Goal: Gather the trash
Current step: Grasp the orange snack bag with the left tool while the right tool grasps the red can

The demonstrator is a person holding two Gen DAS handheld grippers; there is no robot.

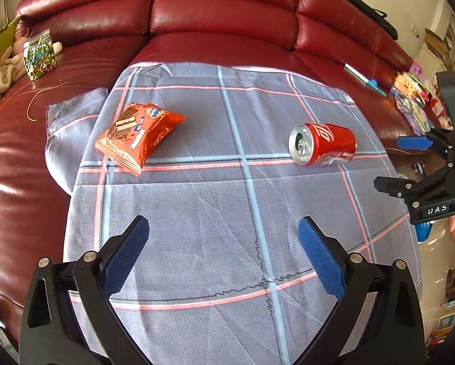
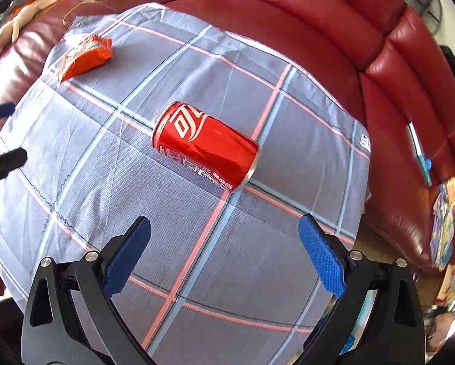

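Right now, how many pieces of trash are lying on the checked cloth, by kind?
Soda can, on its side: 1
Snack wrapper: 1
Total: 2
Both the left gripper and the right gripper are open, holding nothing.

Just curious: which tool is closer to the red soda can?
Right. The right tool faces the can just ahead; the left tool sits farther back, can up-right.

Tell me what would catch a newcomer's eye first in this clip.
A red soda can lying on its side mid-way across the grey checked cloth, straight ahead of the open right gripper. Next, an orange snack packet lies flat on the cloth's far left part, apart from the can. Behind both runs a glossy dark red leather sofa.
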